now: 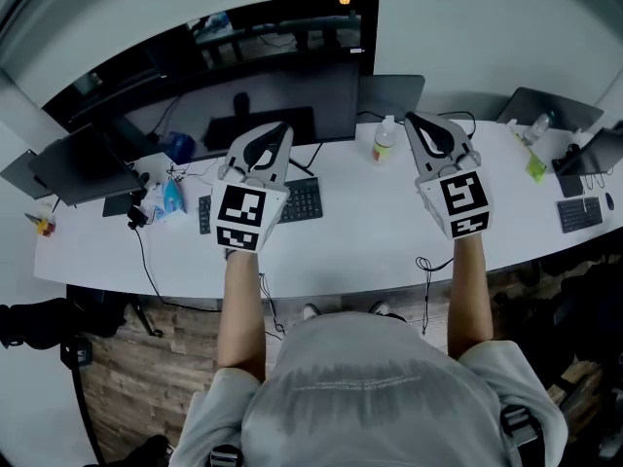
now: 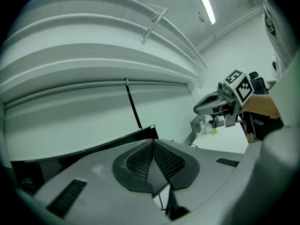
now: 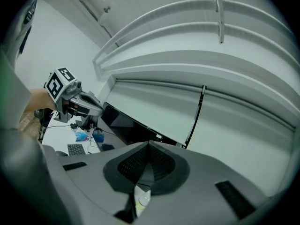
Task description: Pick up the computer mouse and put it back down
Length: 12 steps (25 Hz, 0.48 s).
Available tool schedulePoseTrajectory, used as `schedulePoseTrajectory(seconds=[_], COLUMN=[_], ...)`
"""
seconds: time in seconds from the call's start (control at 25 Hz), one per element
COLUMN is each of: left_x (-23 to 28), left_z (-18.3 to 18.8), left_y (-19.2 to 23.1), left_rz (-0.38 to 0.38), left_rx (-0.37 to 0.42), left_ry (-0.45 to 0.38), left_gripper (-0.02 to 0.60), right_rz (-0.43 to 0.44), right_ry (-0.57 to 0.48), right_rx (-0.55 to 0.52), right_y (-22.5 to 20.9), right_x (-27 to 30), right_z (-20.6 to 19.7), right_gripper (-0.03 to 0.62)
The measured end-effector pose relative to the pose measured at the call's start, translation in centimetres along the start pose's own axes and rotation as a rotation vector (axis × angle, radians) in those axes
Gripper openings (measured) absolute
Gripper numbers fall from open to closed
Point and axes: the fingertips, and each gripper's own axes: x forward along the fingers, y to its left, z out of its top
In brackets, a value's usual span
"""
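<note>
1. The only computer mouse [image 1: 609, 200] I can make out is a small dark one at the far right end of the desk. It sits just beside a second keyboard [image 1: 581, 213], well apart from both grippers. Whether another lies hidden under the left gripper, I cannot tell.
2. The left gripper [image 2: 153, 144] is held level above the desk, its jaws pressed together with nothing between them.
3. The right gripper [image 3: 149, 146] is also closed and empty. It hovers over bare desktop to the right of the left one.
4. Below the left gripper lies a dark keyboard [image 1: 304, 200], partly covered by it.
5. A small bottle [image 1: 384, 142] stands upright between the two grippers, near the desk's back edge.
6. The desk [image 1: 370, 232] is long and white. A wide dark monitor [image 1: 263, 115] stands at its back, with blue packets [image 1: 173, 198] and loose black cables to the left.
7. Beneath the desk is a wood-pattern floor [image 1: 165, 358]. Plain white walls [image 1: 487, 27] rise behind it, and a strip light [image 2: 206, 3] glows on the ceiling.
</note>
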Motion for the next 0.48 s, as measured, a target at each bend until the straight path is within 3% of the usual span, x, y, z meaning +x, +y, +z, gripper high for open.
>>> schedulePoseTrajectory(seconds=[0.48], left_x=[-0.54], left_z=[-0.84], left_y=[-0.23], left_rz=[-0.005], left_rx=[-0.022], left_ry=[0.016], left_gripper=[0.015], right_rz=[-0.005], right_ry=[-0.001], right_rx=[0.015], right_y=[0.38], right_x=[-0.25], right_z=[-0.51], right_gripper=[0.002])
